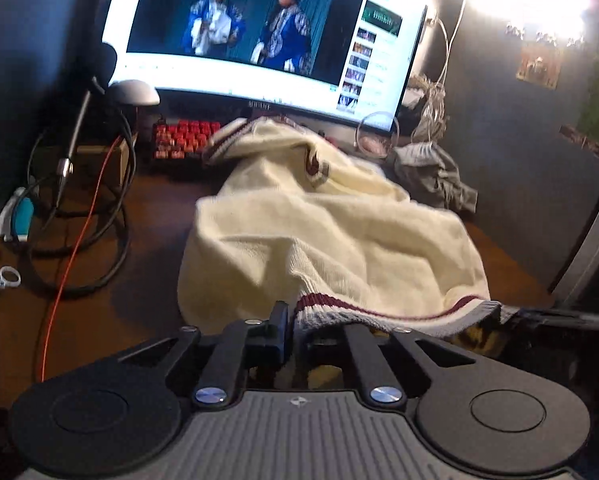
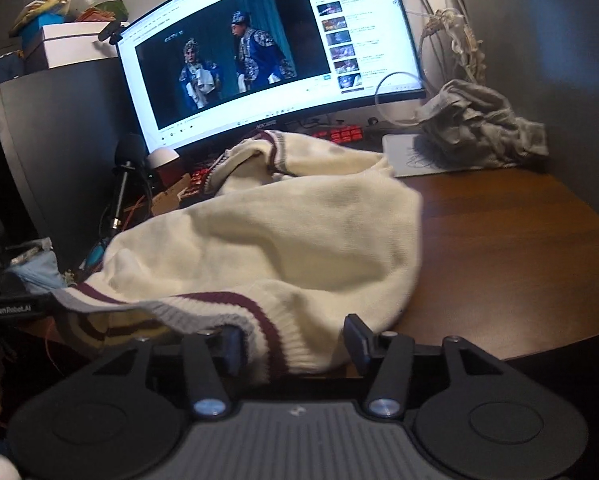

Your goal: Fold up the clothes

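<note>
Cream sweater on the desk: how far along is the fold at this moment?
Done: little; the cream sweater lies bunched on the desk, collar toward the monitor. In hand: the left gripper pinches the striped hem, while the right gripper stands open around the hem without pressing it. Left: smoothing it flat, all folds, and the crumpled grey garment beyond.

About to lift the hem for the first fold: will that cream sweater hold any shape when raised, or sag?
Likely floppy: the cream sweater lies in soft rumples and its striped hem droops over the desk edge. The thick knit suggests moderate weight, so the middle would probably sag. It looks grippy, not slippery.
</note>
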Available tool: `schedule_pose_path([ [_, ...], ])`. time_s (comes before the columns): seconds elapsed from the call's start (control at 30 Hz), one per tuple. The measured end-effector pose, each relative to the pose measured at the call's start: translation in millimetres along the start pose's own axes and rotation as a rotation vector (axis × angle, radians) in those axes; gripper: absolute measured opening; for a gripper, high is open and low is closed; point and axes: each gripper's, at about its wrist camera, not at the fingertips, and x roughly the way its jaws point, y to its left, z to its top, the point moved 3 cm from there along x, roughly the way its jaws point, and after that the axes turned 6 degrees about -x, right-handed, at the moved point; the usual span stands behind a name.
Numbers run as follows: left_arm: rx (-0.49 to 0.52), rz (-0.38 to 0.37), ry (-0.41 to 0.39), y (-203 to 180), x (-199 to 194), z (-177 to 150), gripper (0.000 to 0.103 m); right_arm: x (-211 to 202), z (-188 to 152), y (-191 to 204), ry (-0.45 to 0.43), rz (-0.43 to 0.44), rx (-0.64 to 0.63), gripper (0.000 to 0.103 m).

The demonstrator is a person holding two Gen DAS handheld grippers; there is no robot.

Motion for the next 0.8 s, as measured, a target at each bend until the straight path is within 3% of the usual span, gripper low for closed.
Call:
schedule_pose_path([
  [0.1,0.040,0.024,-0.039,-4.9,2.0,9.3,0.014,8.4,4.1,13.9,-0.016,-0.031,-0.068,0.050],
  [0.13,0.045,0.024,-0.041,-5.1,4.4,14.1,0.013,9.8,5.2,16.7,-0.025,-0.048,-0.102,0.039],
  [0.17,0.050,0.024,-0.044,-5.4,6.8,19.0,0.007,10.9,7.1,18.3,-0.032,-0.055,-0.130,0.012],
  [0.2,0.054,0.024,-0.046,-5.6,9.2,23.9,0.005,11.0,11.1,16.9,-0.036,-0.039,-0.139,0.005],
  [0.4,0.051,0.017,-0.060,-3.1,24.4,60.7,0.005,4.7,60.3,1.8,-0.123,0.072,-0.134,0.005],
  [0.5,0.022,0.030,-0.046,6.0,43.1,75.8,0.006,18.4,87.3,-10.7,-0.120,0.133,-0.083,0.005],
  [0.8,-0.066,0.105,0.138,36.9,119.2,79.9,0.009,123.3,115.2,-45.3,0.108,0.206,0.135,0.008],
])
